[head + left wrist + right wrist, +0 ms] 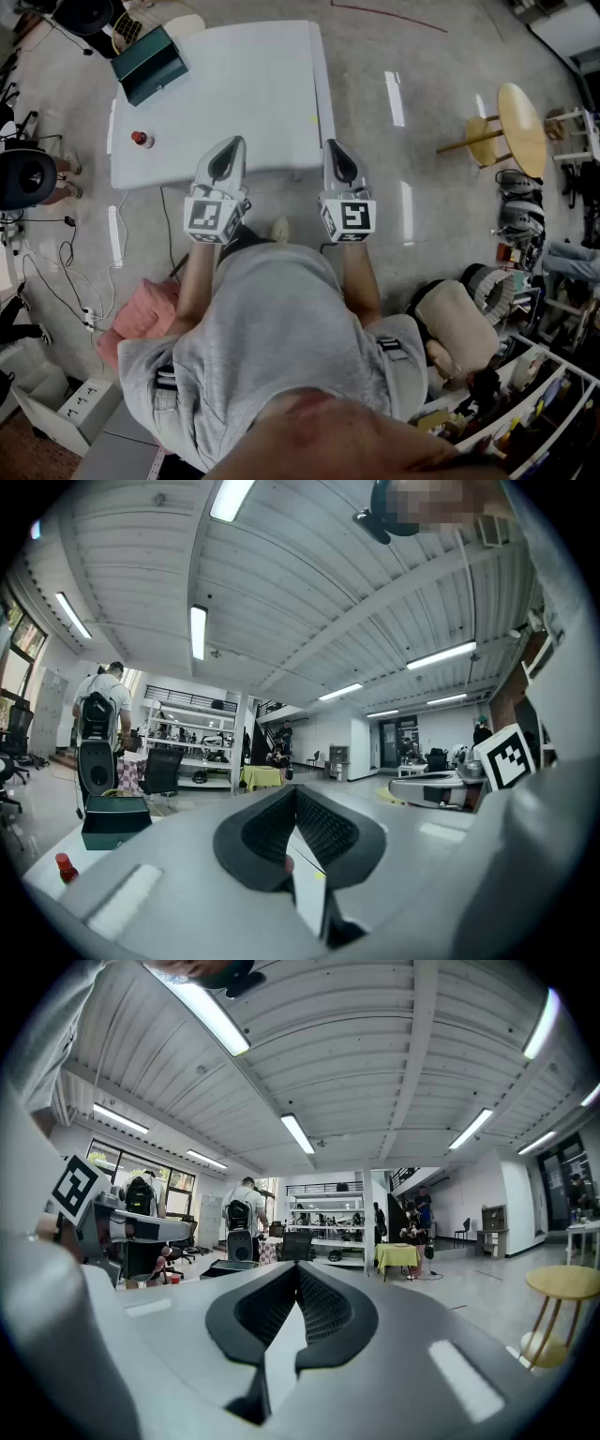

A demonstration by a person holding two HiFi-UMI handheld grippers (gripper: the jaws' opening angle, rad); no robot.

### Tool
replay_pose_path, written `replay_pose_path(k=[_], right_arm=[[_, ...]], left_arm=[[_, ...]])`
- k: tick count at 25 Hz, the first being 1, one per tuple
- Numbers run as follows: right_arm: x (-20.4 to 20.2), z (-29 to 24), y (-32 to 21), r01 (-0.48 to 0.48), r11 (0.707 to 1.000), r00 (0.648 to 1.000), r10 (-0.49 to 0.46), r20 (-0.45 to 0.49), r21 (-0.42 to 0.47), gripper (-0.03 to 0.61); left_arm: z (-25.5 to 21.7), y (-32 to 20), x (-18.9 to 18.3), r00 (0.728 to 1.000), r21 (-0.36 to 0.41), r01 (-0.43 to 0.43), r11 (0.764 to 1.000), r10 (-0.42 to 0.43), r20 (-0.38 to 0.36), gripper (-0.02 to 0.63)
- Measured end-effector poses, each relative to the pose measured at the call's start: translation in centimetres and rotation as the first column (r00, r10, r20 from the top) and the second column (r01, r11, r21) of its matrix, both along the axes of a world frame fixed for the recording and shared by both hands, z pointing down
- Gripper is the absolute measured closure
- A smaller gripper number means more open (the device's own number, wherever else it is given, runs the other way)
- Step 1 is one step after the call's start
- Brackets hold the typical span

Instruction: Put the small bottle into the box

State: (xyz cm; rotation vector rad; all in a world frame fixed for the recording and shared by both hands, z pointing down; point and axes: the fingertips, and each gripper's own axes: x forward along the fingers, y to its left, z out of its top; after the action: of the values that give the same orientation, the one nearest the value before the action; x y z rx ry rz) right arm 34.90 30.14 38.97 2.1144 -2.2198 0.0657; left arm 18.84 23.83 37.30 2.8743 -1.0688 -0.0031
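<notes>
The small red-capped bottle (141, 139) stands at the left edge of the white table (253, 94). The dark green box (148, 64) sits at the table's far left corner. My left gripper (229, 148) and right gripper (337, 152) hover side by side over the table's near edge, both shut with nothing between the fingers. In the left gripper view the bottle (64, 866) is low at the left and the box (114, 819) lies beyond it, well left of my shut left gripper (296, 791). The right gripper view shows my shut right gripper (298, 1267), with the box (230, 1267) and bottle (173, 1279) far off to the left.
A round wooden stool (518, 120) stands on the floor to the right. Cables and a power strip (115, 234) run along the floor at the left, near a pink cushion (141, 314). Shelves and clutter (525, 394) fill the lower right.
</notes>
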Motion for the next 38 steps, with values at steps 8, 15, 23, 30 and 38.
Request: replay_pose_path(k=[8,15,23,30,38], right_arm=[[0.0,-0.3,0.2,0.013,1.0,1.0,-0.013,0.022,0.018,0.575],[-1.5,-0.1,-0.5,0.075,0.997,0.997,-0.075,0.013,0.027,0.575],[-5.1,-0.4,-1.8,0.195,0.98,0.981,-0.196,0.018,0.036,0.575],[-10.6,-0.6,-3.2,0.324,0.946,0.945,-0.324,0.031,0.027,0.575],[-17.8,0.4,-6.7,0.414,0.91,0.909,-0.415,0.038,0.009,0.575]], left_arm=[[0.1,0.3,0.1,1.0,0.001,0.01,1.0,-0.01,0.007,0.603],[-0.1,0.3,-0.7,0.999,0.006,0.049,0.999,-0.049,0.002,0.603],[-0.5,0.8,-4.1,0.989,0.017,0.148,0.989,-0.148,0.006,0.603],[-1.0,0.9,-9.7,0.961,0.009,0.277,0.961,-0.277,0.003,0.603],[0.0,-1.4,-17.6,0.924,-0.012,0.382,0.924,-0.382,0.008,0.603]])
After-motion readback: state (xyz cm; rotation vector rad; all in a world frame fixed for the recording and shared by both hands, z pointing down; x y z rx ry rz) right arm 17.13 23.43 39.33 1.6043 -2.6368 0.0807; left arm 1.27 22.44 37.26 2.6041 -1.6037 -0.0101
